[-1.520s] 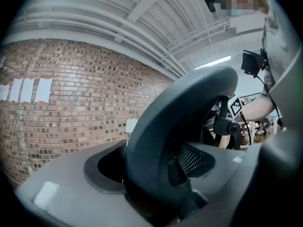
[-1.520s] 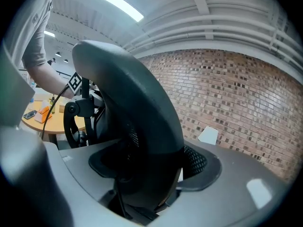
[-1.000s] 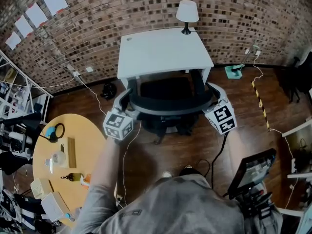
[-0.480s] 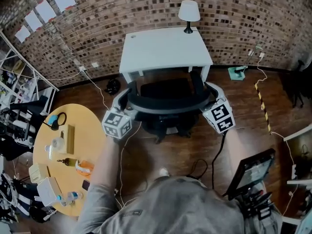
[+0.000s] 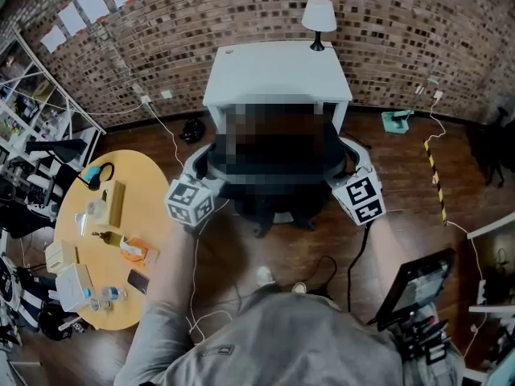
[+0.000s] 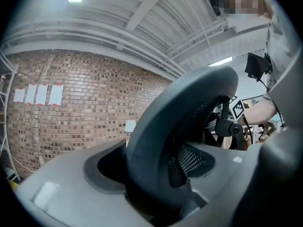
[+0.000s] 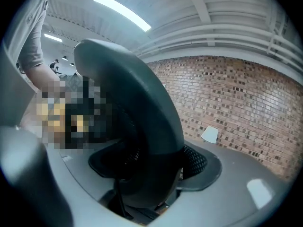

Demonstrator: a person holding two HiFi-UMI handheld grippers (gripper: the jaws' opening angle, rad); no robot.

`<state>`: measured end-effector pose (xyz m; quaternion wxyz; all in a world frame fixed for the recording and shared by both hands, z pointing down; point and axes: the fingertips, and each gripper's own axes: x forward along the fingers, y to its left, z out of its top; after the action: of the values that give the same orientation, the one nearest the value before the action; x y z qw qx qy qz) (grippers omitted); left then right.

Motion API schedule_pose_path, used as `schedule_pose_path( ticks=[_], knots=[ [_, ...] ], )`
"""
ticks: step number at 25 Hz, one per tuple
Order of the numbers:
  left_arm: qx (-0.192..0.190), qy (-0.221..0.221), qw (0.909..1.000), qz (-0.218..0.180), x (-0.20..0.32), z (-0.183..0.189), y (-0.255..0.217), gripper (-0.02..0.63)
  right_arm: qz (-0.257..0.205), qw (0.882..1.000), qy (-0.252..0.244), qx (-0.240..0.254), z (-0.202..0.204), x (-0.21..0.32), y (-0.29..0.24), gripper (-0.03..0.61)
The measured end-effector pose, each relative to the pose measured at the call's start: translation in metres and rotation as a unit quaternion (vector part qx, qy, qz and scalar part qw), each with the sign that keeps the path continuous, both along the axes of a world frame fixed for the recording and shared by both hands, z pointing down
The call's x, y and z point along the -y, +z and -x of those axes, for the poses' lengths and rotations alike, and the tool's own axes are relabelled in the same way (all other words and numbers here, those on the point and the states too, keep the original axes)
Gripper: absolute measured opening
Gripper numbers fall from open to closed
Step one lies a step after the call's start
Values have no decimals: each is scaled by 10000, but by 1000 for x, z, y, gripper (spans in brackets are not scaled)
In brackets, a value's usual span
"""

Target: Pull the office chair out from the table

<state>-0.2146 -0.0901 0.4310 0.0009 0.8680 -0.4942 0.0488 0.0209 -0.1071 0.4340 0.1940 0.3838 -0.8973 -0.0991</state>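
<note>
Two hands equally near: left gripper (image 5: 203, 161) and right gripper (image 5: 348, 154) clamp opposite side edges of office chair (image 6: 180, 122); table (image 5: 278, 71) lies straight beyond.

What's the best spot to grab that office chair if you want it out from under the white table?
Grab the backrest by its curved rim, one end on each side, coming from behind. The office chair faces the table, so only its back is towards the person, and the thick rim fits between jaws. The left gripper and right gripper are clamped there.
</note>
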Motion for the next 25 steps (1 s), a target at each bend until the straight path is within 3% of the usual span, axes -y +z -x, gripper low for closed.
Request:
schedule_pose_path(
  ticks=[10,25],
  knots=[
    [-7,11,10000,61,-44,-9,2,333,-13,10000,-13,-2,-9,-43,2,350],
    [-79,391,9992,-17,-91,-7,1,333,58,9989,471,-64,-9,-104,1,353]
  ],
)
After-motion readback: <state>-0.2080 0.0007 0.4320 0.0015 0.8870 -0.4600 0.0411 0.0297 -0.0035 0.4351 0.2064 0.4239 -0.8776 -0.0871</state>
